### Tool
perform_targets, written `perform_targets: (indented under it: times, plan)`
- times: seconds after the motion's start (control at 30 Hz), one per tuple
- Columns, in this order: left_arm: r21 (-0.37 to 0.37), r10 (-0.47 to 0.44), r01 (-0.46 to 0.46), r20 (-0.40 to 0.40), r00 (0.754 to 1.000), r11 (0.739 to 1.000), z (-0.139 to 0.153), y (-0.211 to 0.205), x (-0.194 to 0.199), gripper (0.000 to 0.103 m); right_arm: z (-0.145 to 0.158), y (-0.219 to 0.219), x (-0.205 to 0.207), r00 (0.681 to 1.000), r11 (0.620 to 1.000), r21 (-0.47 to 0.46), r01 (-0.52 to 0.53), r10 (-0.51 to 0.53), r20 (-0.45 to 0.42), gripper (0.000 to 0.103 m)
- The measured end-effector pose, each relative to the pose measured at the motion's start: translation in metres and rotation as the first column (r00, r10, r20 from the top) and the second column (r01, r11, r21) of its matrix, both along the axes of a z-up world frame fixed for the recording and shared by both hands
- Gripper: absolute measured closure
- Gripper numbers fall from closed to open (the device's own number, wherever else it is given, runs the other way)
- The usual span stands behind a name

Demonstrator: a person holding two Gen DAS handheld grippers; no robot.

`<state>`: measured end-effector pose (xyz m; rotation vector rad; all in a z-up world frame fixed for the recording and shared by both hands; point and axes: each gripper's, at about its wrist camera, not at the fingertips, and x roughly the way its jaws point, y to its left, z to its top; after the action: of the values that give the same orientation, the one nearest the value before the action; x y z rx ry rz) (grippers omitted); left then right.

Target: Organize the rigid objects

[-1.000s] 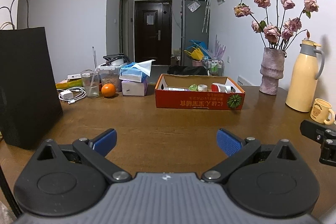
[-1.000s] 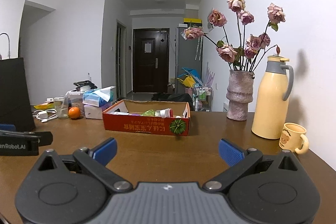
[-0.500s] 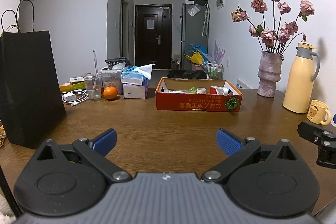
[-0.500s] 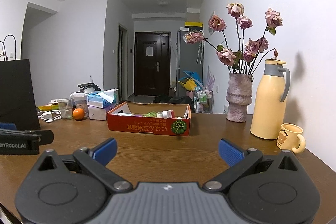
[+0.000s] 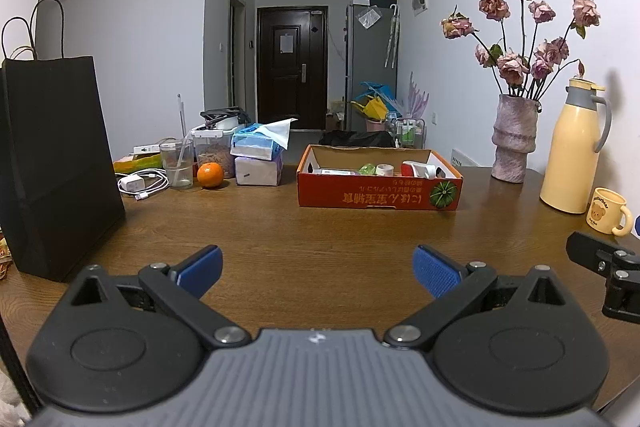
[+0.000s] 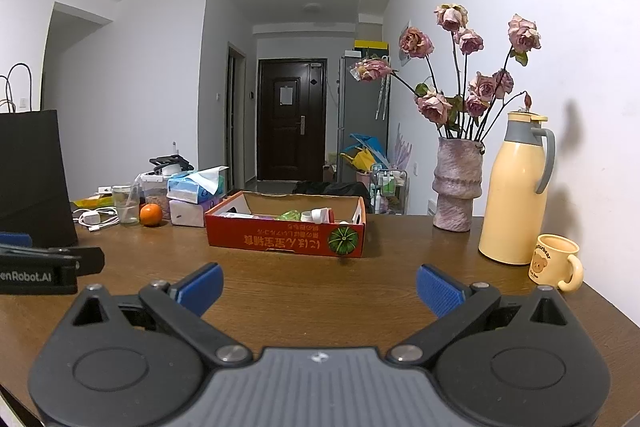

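Above the wooden table (image 5: 320,227), left gripper (image 5: 318,269) with jaws spread wide and empty, right gripper (image 6: 318,287) likewise released, red cardboard box (image 5: 378,189) of small items well ahead at mid-table, yellow mug (image 6: 556,261) and cream thermos (image 6: 516,191) right, black paper bag (image 5: 56,163) left.

White walls (image 5: 152,39), dark door (image 5: 291,67) down hallway — brown wooden table (image 5: 320,231), grey fridge (image 5: 370,63).

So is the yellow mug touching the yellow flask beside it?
Cannot tell. In the right wrist view the mug overlaps the base of the flask, hiding any gap. The left wrist view shows them just as close, with no clear gap or contact.
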<state>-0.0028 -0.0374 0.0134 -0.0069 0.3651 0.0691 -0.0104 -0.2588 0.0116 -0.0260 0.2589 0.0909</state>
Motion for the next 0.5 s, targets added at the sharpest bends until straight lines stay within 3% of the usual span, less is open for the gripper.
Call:
perform_targets:
  times: [0.5]
  plan:
    - [-0.001,0.005,-0.005,0.000,1.000,1.000,0.0026,-0.0018,0.0024,0.000,-0.0010,0.0026,0.0003,1.000,1.000,-0.001,-0.004,0.004,0.000,0.000]
